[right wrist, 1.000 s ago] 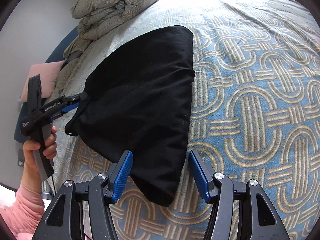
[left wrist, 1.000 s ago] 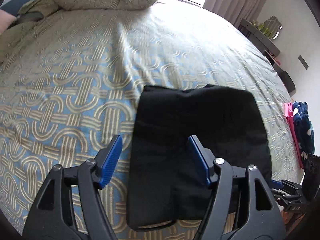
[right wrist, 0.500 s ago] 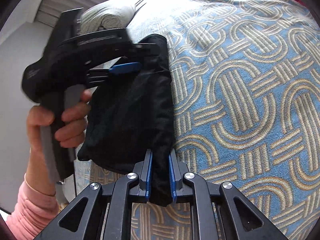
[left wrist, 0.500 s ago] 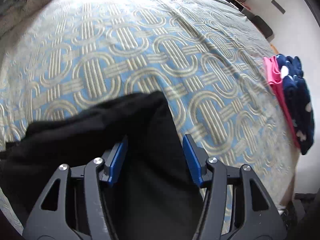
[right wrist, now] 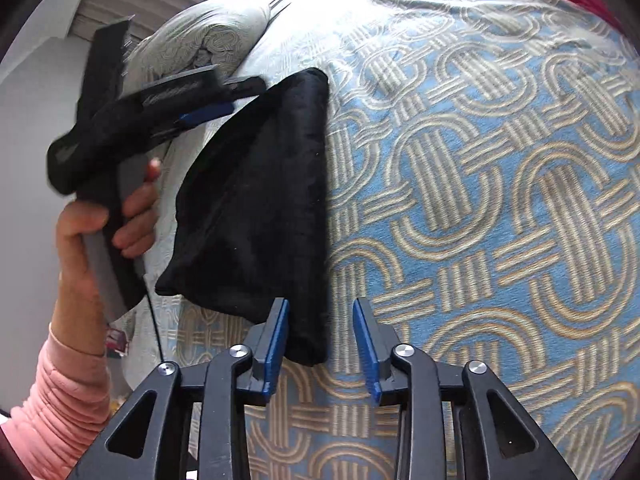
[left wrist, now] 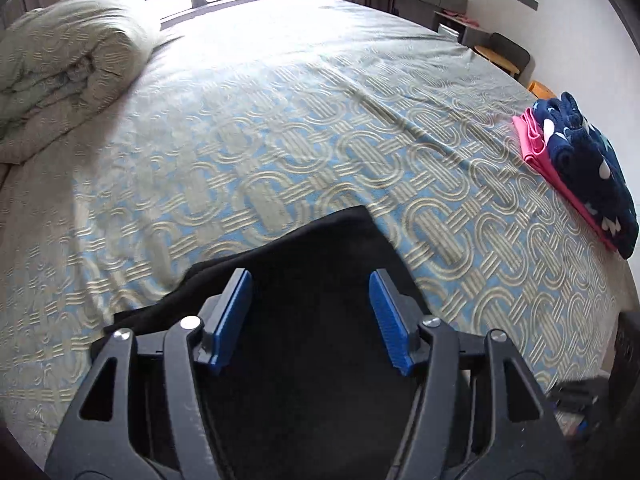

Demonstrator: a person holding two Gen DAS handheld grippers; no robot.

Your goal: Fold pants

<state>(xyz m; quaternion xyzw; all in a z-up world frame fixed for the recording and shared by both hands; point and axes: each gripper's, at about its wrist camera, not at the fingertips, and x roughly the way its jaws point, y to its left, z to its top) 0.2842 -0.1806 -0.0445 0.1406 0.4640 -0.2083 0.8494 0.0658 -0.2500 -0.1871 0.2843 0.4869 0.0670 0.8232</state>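
Observation:
The black pants (right wrist: 260, 200) lie folded into a thick narrow bundle on the patterned bedspread (right wrist: 500, 160). My right gripper (right wrist: 320, 316) is open, its blue fingers straddling the bundle's near corner without clamping it. In the left wrist view the pants (left wrist: 304, 360) fill the space under my left gripper (left wrist: 310, 288), which is open above the cloth. The left gripper also shows in the right wrist view (right wrist: 200, 114), held in a hand at the bundle's far left edge.
A rolled quilt (left wrist: 68, 80) lies at the head of the bed. A stack of folded pink and navy clothes (left wrist: 576, 168) sits at the bed's right edge. A dresser and chair (left wrist: 500, 50) stand by the far wall.
My right gripper, shut on the pants' corner half a second ago, has opened and let go. The left gripper has lifted back, open, from the cloth. The pants are folded narrower than a second ago.

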